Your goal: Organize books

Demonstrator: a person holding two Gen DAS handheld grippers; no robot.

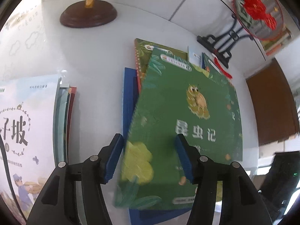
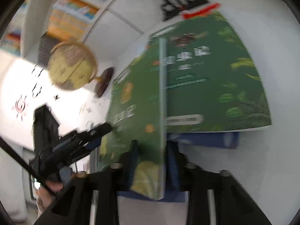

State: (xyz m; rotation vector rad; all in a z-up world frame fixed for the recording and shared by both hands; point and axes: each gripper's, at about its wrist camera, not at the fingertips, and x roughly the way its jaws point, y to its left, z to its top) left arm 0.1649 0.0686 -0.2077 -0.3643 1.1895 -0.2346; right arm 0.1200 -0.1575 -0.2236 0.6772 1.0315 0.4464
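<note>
Beside the globe (image 1: 88, 3), on the white tabletop (image 1: 93, 65), I see the green insect book (image 1: 180, 123) tilted up off a pile of similar books. Only my left wrist view shows the second stack (image 1: 63, 116), on the near side of the globe's base, with a pale illustrated cover (image 1: 24, 131) on top, and the round fan ornament (image 1: 256, 11) on its black stand, well apart from the globe. Only my right wrist view shows the bookshelf (image 2: 71, 16) beyond the globe and the person's hand (image 2: 46, 193) on the left tool's handle.

Count: one globe, one fan ornament, two piles. In the green pile I count at least three green covers over a blue book (image 1: 129, 97); the blur prevents a firmer count.

My left gripper (image 1: 148, 157) stands spread; the raised book's lower edge passes between the fingers, and I cannot tell whether either pad touches it. My right gripper (image 2: 153, 165) pinches the raised book's near corner between both pads.
</note>
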